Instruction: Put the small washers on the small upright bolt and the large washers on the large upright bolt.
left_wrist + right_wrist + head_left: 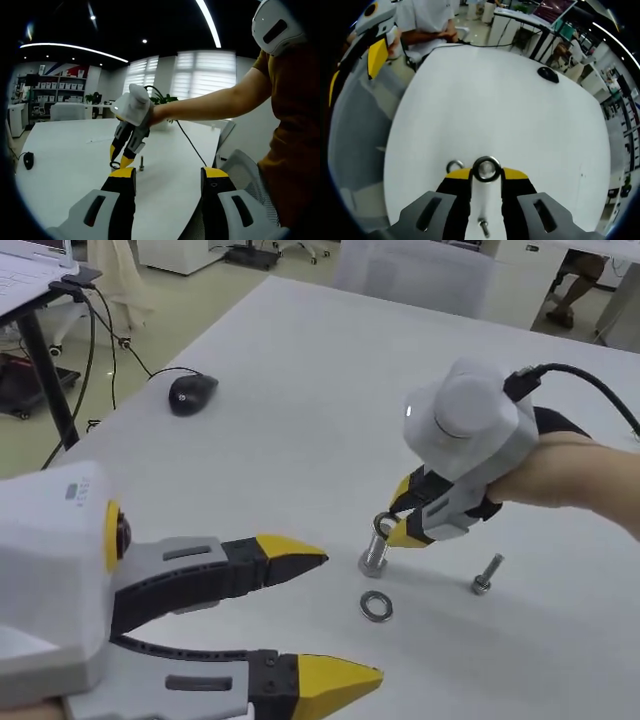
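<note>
– Right gripper [393,527] is clamped on a washer [385,523], pinched by the rim at the yellow tips. It hangs just above the large bolt [374,556], hole roughly over the shank.
– Why grip it by the rim?
– My read: it leaves the bore clear so the washer can drop over the thread. The right gripper view has it [487,169] between the tips, bore fully open.
– Left one?
– Left gripper [350,618] has jaws wide apart and holds nothing. It sits toward the near edge of the counter [300,390]. Probably just kept out of the way.
– Other parts?
– A second washer [376,606] lies flat on the counter just beside the large bolt, on the near side. The small bolt [485,577] stands head-down to the right, apart from both, and I see nothing on it. Everything is well in from the counter's left edge, where a mouse [192,392] sits.
– How does the held washer look?
– Thin bright steel ring with a wide bore. Looks sized for the large bolt, but that's judgement. The large bolt is stubby and silver, head down, thread up. Can't tell if it already carries a washer.
– Risk?
– Held by the rim, a thin ring could tilt and hang up on the thread. It should be level before release.
</note>
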{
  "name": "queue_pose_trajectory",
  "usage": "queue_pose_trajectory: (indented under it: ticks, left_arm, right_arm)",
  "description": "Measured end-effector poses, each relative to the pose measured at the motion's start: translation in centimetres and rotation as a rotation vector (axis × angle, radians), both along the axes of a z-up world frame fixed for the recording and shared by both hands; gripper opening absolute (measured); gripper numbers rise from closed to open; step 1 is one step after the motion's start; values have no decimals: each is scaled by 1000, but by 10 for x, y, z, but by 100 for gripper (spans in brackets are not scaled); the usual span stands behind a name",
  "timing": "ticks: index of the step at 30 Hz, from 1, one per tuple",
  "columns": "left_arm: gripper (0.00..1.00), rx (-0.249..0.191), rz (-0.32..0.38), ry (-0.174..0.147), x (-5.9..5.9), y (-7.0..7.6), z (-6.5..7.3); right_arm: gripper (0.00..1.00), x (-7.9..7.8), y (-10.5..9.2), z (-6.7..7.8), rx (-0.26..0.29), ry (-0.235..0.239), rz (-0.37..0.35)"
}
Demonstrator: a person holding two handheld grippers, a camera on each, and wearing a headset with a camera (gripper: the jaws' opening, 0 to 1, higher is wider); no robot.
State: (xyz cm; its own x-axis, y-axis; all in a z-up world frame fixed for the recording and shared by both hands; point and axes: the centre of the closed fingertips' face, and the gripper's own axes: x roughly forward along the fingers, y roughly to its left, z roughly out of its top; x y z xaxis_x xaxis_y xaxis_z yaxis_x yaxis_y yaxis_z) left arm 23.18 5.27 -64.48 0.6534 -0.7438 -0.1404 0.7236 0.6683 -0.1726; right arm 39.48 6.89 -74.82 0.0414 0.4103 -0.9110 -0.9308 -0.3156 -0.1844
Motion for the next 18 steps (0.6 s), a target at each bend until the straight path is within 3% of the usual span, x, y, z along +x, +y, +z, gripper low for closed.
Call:
queue_pose_trajectory:
  ticks: [18]
  left_arm:
    - [51,-8,19,9,1,4,-3]
  right_arm:
    - [22,6,1,-18,-55,0,15]
